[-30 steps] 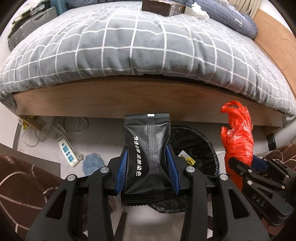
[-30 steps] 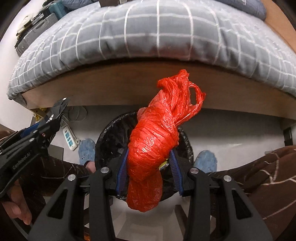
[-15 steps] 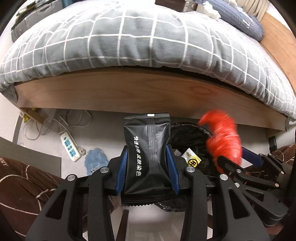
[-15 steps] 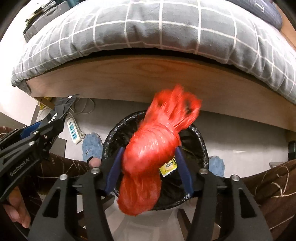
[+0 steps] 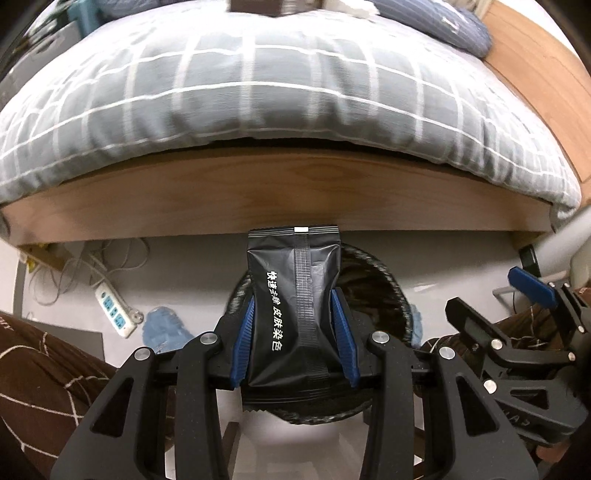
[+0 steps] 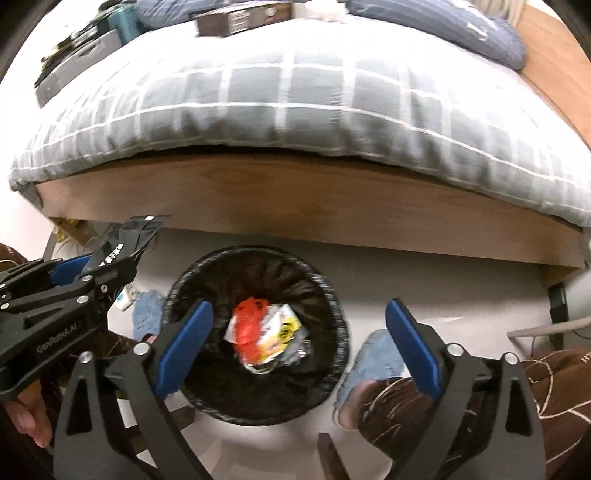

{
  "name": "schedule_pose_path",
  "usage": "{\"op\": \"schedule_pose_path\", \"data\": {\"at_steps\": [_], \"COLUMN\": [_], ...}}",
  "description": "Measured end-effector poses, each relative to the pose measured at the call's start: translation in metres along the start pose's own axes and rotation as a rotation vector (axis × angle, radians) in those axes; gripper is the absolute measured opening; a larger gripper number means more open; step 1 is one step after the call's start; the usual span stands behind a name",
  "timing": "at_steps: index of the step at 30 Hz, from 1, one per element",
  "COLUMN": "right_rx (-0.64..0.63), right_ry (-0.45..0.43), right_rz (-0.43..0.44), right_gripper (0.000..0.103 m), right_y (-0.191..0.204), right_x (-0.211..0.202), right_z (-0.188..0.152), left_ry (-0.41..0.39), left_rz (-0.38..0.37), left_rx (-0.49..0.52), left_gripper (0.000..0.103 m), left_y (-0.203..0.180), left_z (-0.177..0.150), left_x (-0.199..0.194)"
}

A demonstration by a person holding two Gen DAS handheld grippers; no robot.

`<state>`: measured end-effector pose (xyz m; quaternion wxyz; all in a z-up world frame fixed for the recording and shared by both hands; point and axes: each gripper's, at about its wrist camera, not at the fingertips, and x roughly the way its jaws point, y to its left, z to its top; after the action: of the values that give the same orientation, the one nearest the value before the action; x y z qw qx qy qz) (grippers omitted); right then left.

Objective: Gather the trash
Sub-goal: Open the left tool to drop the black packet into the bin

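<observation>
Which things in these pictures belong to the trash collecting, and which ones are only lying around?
Part of the job:
- black packet, held by left gripper
- red plastic bag, lying in the bin
- trash bin
- right gripper, open above the bin

Just lying about:
- power strip
- box on the bed
- blue slippers
</observation>
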<state>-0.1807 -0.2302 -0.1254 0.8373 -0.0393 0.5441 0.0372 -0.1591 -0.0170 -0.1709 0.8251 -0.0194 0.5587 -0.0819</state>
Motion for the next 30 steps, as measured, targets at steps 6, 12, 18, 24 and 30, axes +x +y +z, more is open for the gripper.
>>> {"op": "schedule_pose_path", "data": {"at_steps": [6, 12, 18, 24, 30], "right_rx": [0.073, 0.110, 0.111, 0.124, 0.135], "right_ry": [-0.025, -0.030, -0.039, -0.059, -0.102], "right_rz": [-0.029, -0.038, -0.040, -0.043, -0.044], "right_gripper": [0.094, 0.094, 0.094, 0.094, 0.094], "right_y": [-0.037, -0.053, -0.047, -0.046, -0.048], "right_x": [-0.010, -0.013, -0.011, -0.014, -0.025], "right_z": [-0.004, -0.006, -0.005, -0.002, 0.003], "left_ry": [0.017, 0.025, 0.011, -0.025, -0.065], "left_rz": [-0.022, -0.032, -0.013, 0.016, 0.052], "left_rx": [0.062, 0.098, 0.105, 0.101, 0.088], "left_gripper": [0.039, 0.039, 0.049, 0.071, 0.089], "left_y": [-0.036, -0.054, -0.054, -0.049, -0.036], "left_z": [0.001, 0.001, 0.000, 0.002, 0.004], "left_x": [0.009, 0.012, 0.010, 0.003, -0.011]}}
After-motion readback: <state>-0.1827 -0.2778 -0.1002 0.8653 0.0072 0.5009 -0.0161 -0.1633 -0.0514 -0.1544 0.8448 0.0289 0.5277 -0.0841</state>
